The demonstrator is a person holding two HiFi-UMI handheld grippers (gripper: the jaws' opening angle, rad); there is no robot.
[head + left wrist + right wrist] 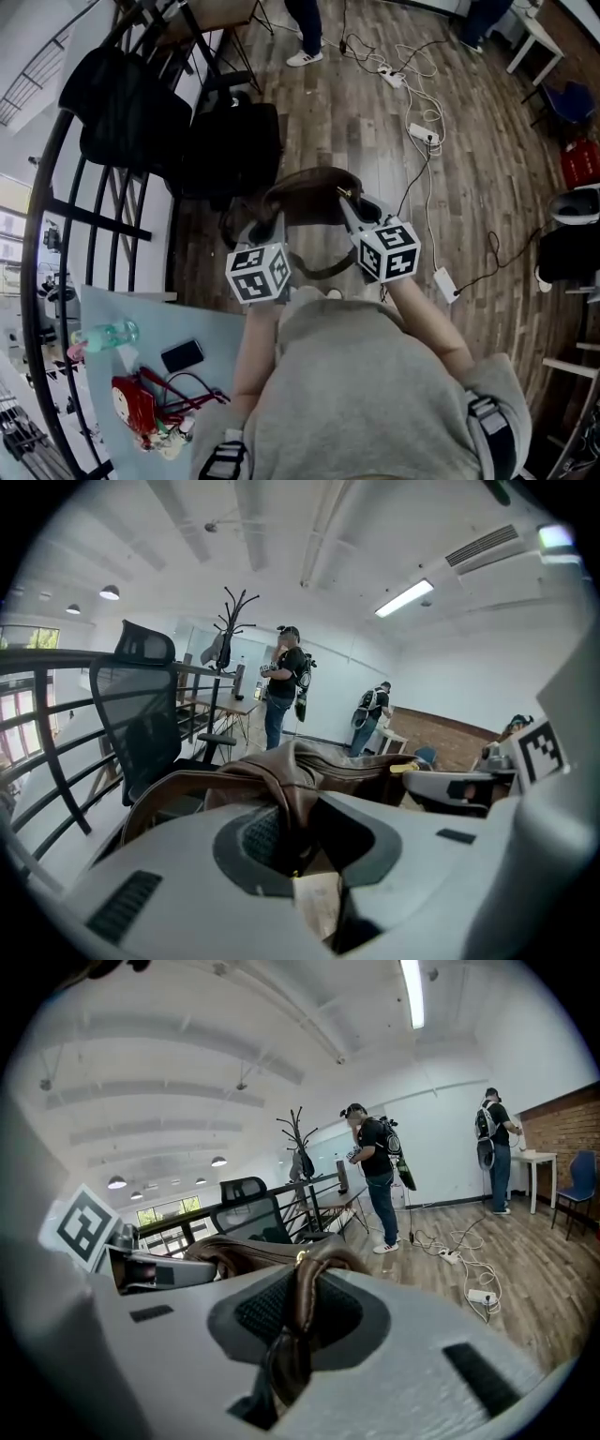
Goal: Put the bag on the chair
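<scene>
A brown leather bag (309,192) hangs in the air between my two grippers, above the wooden floor. My left gripper (269,223) is shut on a fold of leather at the bag's left end (281,789). On the other side, my right gripper (350,204) is shut on the bag's brown strap (302,1316), which runs down between its jaws. The black mesh office chair (230,141) stands just beyond the bag, by the railing. It also shows at the left of the left gripper view as the chair (141,728), and behind the bag in the right gripper view as the chair (248,1208).
A black curved railing (56,216) runs along the left. A pale blue table (112,319) near me carries a bottle (108,335), a phone (181,355) and a red item (136,403). Cables and power strips (424,134) lie on the floor at right. People (375,1176) stand farther off.
</scene>
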